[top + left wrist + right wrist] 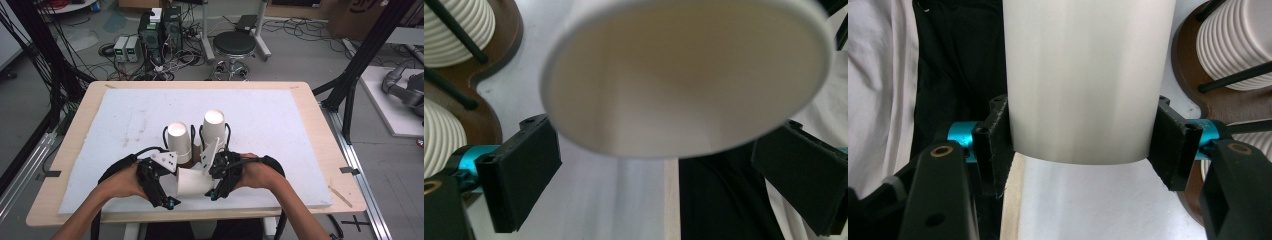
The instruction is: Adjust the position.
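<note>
right gripper (pixel 1080 145): fingers clenched on white paper cup (pixel 1083 75), lying sideways | left gripper (pixel 664 170): fingers released, at cup's 9 o'clock

Table (pixel 75 150) carries a foam sheet (pixel 280 130) covering most of its top; near the sheet's centre a holder base (pixel 196 152) stands with two stacks of upturned cups side by side, left stack (pixel 179 142) slightly nearer the person, right stack (pixel 214 131) slightly farther. Just in front of the holder, near the table's front edge, a single cup (pixel 192 181) lies on its side between the left gripper (pixel 167 197) on its left and the right gripper (pixel 215 192) on its right. Behind the table, on the floor, a stool (pixel 234 47) sits right of a cluster of boxes and cables (pixel 150 42).
</note>
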